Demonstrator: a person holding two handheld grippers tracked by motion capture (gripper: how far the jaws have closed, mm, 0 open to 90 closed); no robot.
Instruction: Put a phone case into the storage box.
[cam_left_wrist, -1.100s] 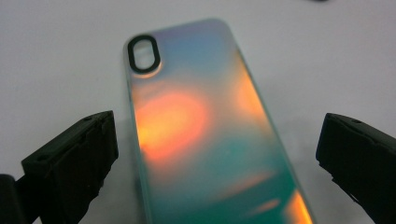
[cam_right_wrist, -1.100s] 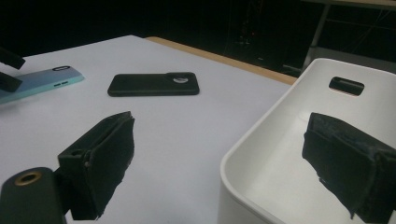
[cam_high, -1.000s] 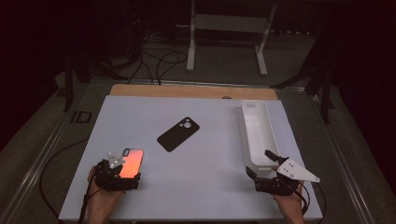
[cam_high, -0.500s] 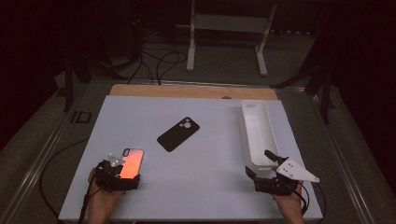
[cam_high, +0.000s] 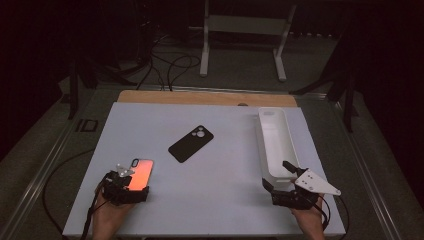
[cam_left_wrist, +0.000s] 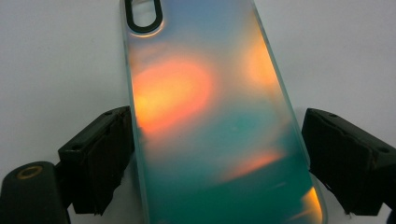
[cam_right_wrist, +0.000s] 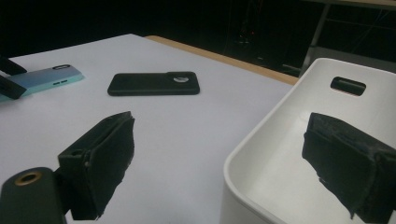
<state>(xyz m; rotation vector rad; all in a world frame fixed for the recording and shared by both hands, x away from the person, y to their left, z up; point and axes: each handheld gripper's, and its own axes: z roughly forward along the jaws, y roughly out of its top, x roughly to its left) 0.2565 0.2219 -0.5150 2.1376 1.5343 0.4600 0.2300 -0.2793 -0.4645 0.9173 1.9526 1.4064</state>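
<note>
Left tongs (cam_high: 129, 176): at the near left corner of the table (cam_high: 225, 200), held in a hand (cam_high: 107, 215) that comes in from the bottom edge. The jaws have just been closing and now straddle the near end of the iridescent phone case. In the left gripper view one jaw touches, or very nearly touches, the case's left edge, while a thin strip of table shows between the other jaw and the right edge, so the case is not yet pinched.

Iridescent phone case (cam_left_wrist: 210, 121): lies flat on the table between the left tongs, its orange and teal back up. Its camera cutout is at the far end, pointing away from the tongs. In the high view (cam_high: 141, 173) it sits just ahead of the left hand.

Right tongs (cam_high: 287, 176): at the near right of the table, spread wide and holding nothing. In the right gripper view one jaw hangs over bare table, the other over the inside of the white tray, with the tray's near rim between them.

White tray (cam_high: 276, 145): long and narrow, running away from the right tongs along the table's right side; a handle slot shows in its far wall.

Black phone case (cam_high: 191, 143): flat near the middle of the table, well apart from both tongs, lying at a slant.
</note>
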